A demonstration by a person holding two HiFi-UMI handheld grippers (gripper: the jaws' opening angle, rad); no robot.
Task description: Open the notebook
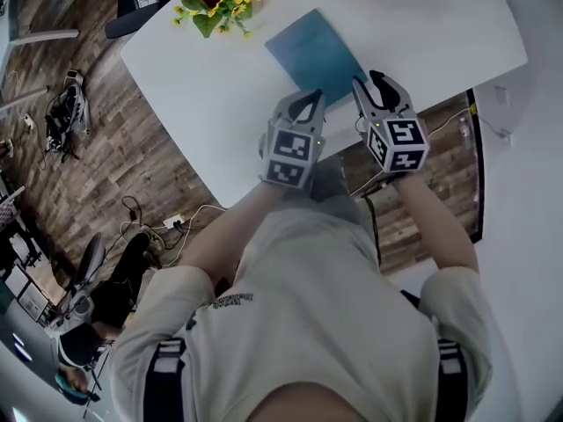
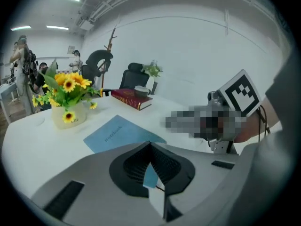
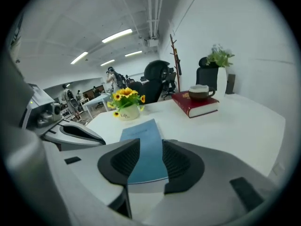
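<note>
Closed notebook (image 1: 315, 53) lies flat on desk (image 1: 211, 104), just ahead of both grippers. Left hand-held gripper (image 1: 310, 102) has jaws together and is empty; right hand-held gripper (image 1: 369, 81) is half-wide and empty. Risk: the right one pinches the whole notebook rather than the cover, or shoves it sliding.

White table (image 1: 202, 95), wood floor (image 1: 132, 148) — strip lights (image 3: 117, 35)

An open-plan office: swivel chairs (image 3: 157, 75) at upper centre, ceiling strip lights (image 3: 116, 36) above, more desks (image 3: 97, 100) at left.
</note>
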